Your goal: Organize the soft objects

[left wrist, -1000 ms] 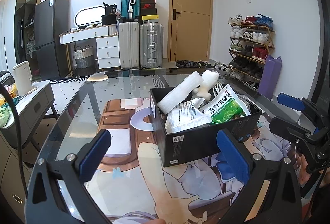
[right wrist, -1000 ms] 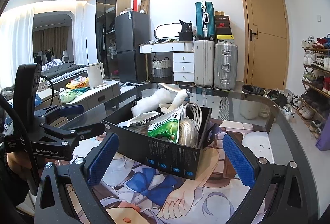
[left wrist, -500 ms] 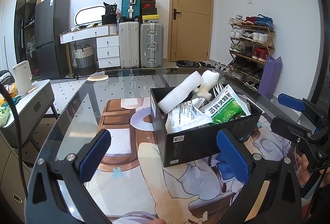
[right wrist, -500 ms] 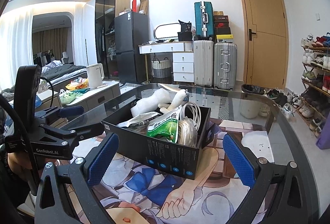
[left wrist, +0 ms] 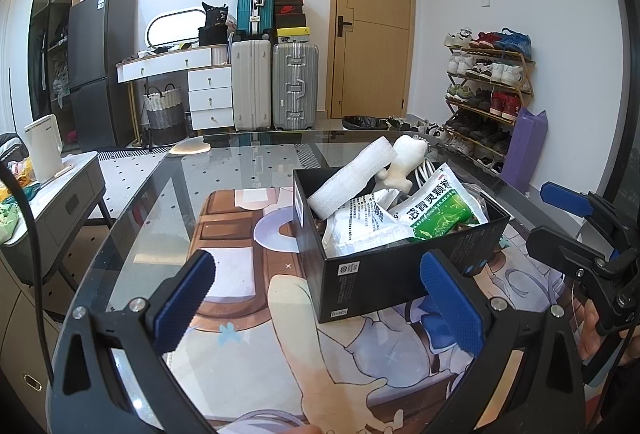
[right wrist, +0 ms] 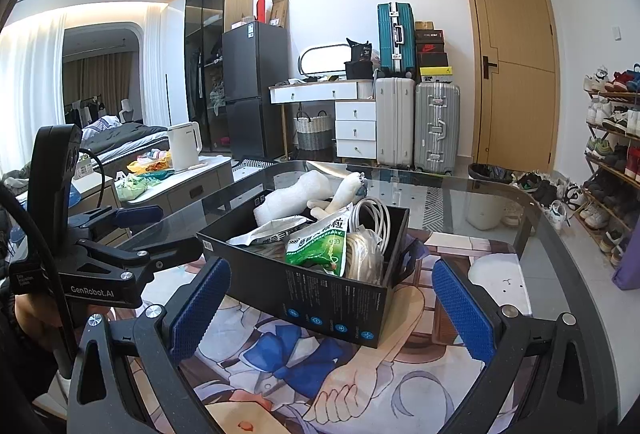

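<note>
A black cardboard box (left wrist: 384, 274) (right wrist: 320, 298) stands on the glass table. It holds a white foam roll (left wrist: 352, 180) (right wrist: 296, 196), a white plush toy (left wrist: 404, 162) (right wrist: 344, 194), a green-and-white packet (left wrist: 434, 208) (right wrist: 320, 246), a white packet (left wrist: 360, 230) and a coiled white cable (right wrist: 372, 222). My left gripper (left wrist: 320, 302) is open and empty, just short of the box's near left corner. My right gripper (right wrist: 328, 310) is open and empty in front of the box. Each gripper shows in the other's view, the right one (left wrist: 576, 230) and the left one (right wrist: 132, 234).
A printed anime mat (left wrist: 248, 318) (right wrist: 280, 366) lies under the box on the glass table (left wrist: 224, 170). A side cabinet with a white kettle (right wrist: 184, 150) stands left. Suitcases (left wrist: 276, 90), a door and a shoe rack (left wrist: 488, 90) line the far walls.
</note>
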`<state>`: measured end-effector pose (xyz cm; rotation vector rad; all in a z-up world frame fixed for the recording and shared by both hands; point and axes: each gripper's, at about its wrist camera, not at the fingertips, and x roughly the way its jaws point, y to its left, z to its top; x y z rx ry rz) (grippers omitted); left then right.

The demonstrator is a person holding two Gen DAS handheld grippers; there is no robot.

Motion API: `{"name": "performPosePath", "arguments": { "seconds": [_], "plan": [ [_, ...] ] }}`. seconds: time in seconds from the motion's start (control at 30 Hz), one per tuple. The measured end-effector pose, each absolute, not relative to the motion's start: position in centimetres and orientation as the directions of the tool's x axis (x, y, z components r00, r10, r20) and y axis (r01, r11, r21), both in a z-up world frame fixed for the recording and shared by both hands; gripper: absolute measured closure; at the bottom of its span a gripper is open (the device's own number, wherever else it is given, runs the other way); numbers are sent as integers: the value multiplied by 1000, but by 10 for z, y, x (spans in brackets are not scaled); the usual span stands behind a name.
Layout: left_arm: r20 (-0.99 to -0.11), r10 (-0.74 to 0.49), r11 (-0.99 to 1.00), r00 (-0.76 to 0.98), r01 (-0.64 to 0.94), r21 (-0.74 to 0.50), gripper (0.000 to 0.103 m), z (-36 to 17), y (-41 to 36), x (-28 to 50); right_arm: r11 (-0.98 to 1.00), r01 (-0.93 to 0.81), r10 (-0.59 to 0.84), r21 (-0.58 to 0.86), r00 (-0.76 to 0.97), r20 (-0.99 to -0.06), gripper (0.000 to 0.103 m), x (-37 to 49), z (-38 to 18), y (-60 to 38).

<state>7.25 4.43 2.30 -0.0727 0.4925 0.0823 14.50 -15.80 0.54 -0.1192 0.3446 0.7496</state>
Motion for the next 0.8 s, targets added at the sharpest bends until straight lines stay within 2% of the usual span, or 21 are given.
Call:
{"name": "performPosePath", "arguments": {
  "seconds": [0.8],
  "plan": [
    [-474, 64, 994, 878, -101, -52, 0, 22, 45, 72, 730, -683, 644, 14, 681, -350, 1, 145, 5, -159]
  ]
}}
